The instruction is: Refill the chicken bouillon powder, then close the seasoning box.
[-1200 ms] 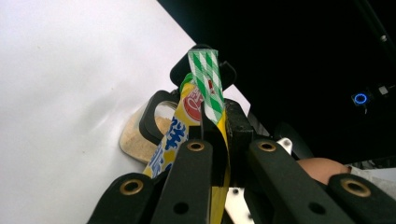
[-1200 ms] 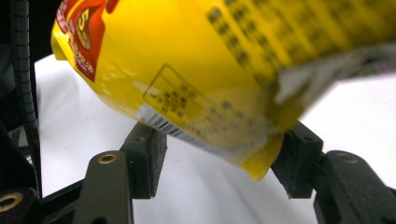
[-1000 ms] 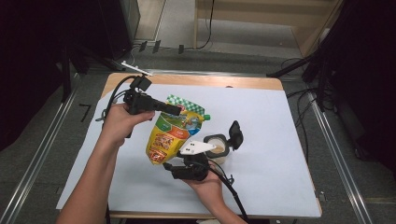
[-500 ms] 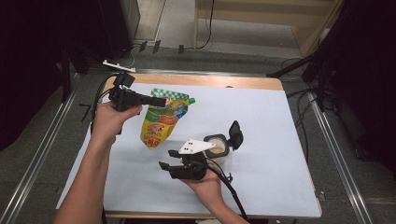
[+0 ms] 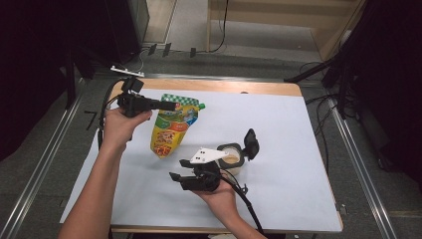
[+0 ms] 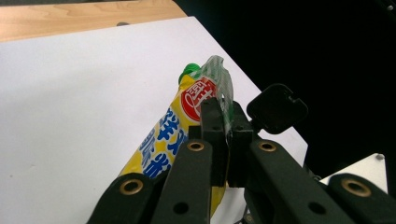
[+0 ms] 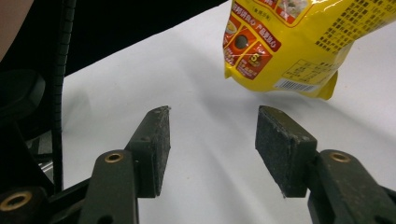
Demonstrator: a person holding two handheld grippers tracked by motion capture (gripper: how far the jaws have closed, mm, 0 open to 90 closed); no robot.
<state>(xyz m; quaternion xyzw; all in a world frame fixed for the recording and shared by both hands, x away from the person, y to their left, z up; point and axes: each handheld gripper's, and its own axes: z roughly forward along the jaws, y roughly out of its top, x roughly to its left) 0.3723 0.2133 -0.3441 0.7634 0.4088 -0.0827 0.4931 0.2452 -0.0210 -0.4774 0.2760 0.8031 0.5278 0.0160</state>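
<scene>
Left tongs (image 6: 224,140): clamped on yellow pouch (image 5: 171,130) top. Right tongs (image 7: 212,149): open, empty, at pouch's 5 o'clock, beside cup (image 5: 234,158).

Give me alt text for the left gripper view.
The left gripper is shut on the clear top edge of a yellow pouch with a green cap, above a white table cover.

We see a glossy yellow plastic pouch (image 5: 171,129) with red and blue print, a green-checked top and a green cap (image 6: 189,71). It hangs by its top edge, its bottom corner low over the white-covered table (image 5: 278,119).
</scene>
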